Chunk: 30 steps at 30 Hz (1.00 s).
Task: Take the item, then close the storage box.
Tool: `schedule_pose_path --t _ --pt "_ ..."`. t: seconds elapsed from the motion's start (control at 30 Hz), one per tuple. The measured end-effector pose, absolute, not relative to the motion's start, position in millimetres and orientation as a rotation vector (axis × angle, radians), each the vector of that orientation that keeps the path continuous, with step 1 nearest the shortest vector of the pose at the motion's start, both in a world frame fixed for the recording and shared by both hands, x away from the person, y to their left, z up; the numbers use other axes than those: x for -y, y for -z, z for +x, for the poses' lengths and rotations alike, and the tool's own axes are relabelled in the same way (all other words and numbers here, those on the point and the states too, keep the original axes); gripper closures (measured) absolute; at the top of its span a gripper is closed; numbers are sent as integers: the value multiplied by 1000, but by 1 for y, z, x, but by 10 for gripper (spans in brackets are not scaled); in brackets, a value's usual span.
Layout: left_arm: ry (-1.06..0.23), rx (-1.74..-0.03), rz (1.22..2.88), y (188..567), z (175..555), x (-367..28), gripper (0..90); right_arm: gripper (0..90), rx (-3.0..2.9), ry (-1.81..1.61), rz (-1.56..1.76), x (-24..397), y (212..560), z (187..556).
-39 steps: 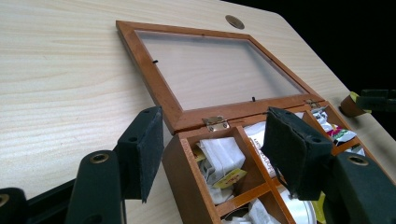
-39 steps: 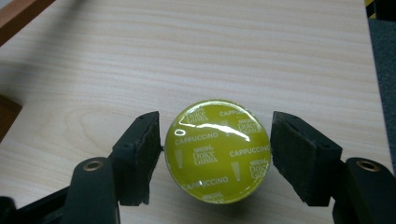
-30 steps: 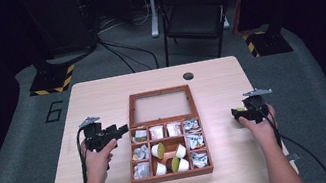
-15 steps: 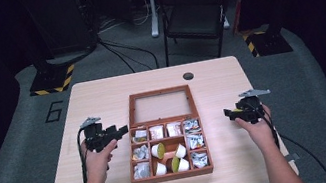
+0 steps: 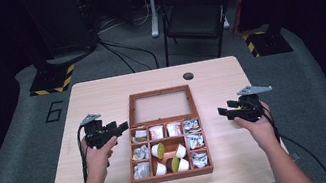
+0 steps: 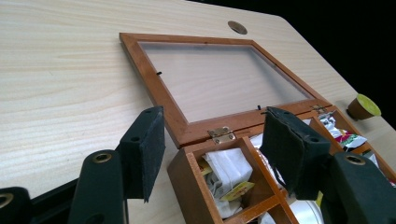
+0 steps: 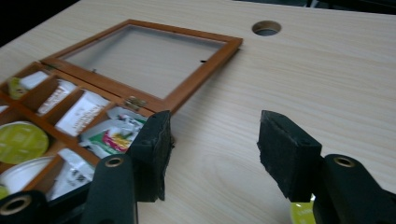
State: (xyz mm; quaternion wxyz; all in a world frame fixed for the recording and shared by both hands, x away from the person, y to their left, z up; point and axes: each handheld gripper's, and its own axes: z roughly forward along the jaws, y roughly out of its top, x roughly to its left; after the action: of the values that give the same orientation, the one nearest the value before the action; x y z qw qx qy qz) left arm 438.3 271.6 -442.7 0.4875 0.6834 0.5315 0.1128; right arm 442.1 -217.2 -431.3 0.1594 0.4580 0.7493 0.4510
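Wooden box (image 5: 173, 175), compartmented, stood at the centre of the desk (image 5: 100, 92), its glazed lid (image 5: 161, 106) thrown fully back on its hinges and lying flat at 12 o'clock of the compartments. By judgement this kept every cell open to reach from either side.

Contents: paper packets (image 5: 156, 132) in the outer cells and round capsules (image 5: 158, 150) in the middle ones, some tipped on their sides.

Left gripper (image 5: 121, 126) was at 9 o'clock of the box, just beside its wall. Its jaws had just been closing but were parted and gripped nothing. In the left gripper view the box's hinge corner showed in the gap, untouched by either pad.

Right gripper (image 5: 223, 111) was at 3 o'clock of the box, apart from it. Its jaws had just been closing, stood part open, and had only bare desk between them.

The two flanking stations probably readied one hand to steady the box and the other to work.

Loose capsule (image 6: 364, 107), yellow-topped, lay on the desk beyond the box's far side in the left gripper view.

The desk was pale wood grain, with a round cable hole (image 5: 188, 76) at 12 o'clock of the lid.

The room had a grey carpeted floor (image 5: 18, 147) and dark surrounds. A folding chair (image 5: 195, 12) stood at 12 o'clock beyond the desk, and a painted "6" (image 5: 54, 111) marked the floor at 10 o'clock.
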Motion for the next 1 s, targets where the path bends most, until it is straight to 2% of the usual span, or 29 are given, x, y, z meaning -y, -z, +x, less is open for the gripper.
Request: schedule_pose_path --t 0.27,0.37,1.0 --pt "-279 -1279 1683 438 441 -268 399 358 -2162 -1361 1254 195 410 442" --pt "-269 -1276 1683 437 442 -268 390 352 -2161 -1370 1237 188 406 441" --pt "-254 -1255 1703 439 463 -263 392 397 -2228 -1370 1199 157 414 456"
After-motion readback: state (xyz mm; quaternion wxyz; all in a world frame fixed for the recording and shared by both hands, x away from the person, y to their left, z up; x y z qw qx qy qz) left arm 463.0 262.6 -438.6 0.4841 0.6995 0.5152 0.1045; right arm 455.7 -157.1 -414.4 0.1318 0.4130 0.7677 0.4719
